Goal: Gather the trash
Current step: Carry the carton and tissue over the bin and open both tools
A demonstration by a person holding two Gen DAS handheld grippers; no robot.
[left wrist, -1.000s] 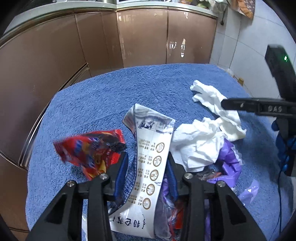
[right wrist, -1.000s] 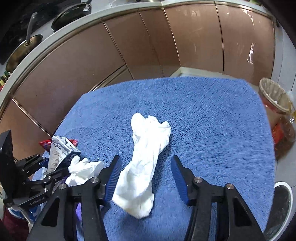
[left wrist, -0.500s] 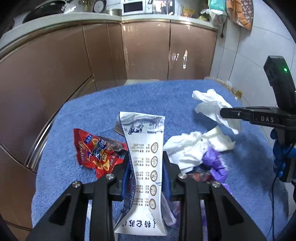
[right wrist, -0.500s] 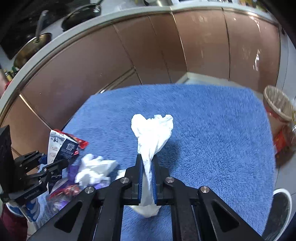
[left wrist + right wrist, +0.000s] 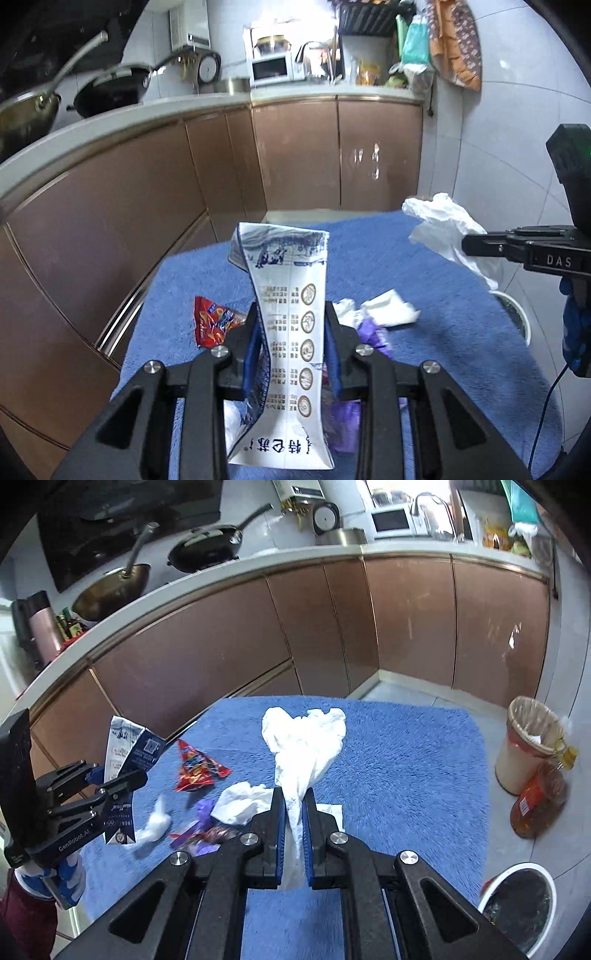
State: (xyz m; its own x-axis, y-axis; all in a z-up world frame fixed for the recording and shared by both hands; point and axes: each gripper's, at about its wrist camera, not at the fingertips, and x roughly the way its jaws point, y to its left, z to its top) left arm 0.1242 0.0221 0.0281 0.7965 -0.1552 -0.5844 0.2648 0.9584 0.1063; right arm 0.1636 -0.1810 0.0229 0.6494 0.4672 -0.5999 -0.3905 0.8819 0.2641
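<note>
My left gripper (image 5: 291, 314) is shut on a flattened white and blue milk carton (image 5: 291, 332), held upright above the blue mat (image 5: 424, 350). In the right wrist view the same left gripper (image 5: 125, 779) holds the milk carton (image 5: 125, 746) at the left. My right gripper (image 5: 293, 794) is shut on a white crumpled tissue (image 5: 306, 746), lifted off the blue mat (image 5: 406, 775). From the left wrist view the tissue (image 5: 443, 225) hangs from the right gripper (image 5: 469, 243). A red snack wrapper (image 5: 195, 768), white tissues (image 5: 240, 801) and purple wrappers (image 5: 203, 812) lie on the mat.
A lined waste bin (image 5: 528, 746) stands on the floor right of the mat, with an oil bottle (image 5: 539, 801) beside it. A round white-rimmed bin (image 5: 517, 897) sits at the lower right. Brown kitchen cabinets (image 5: 406, 627) curve behind the mat.
The right gripper closed on the white tissue and lifted it. The left gripper tightened on the carton and raised it off the mat. Both views tilted up toward the counter.
</note>
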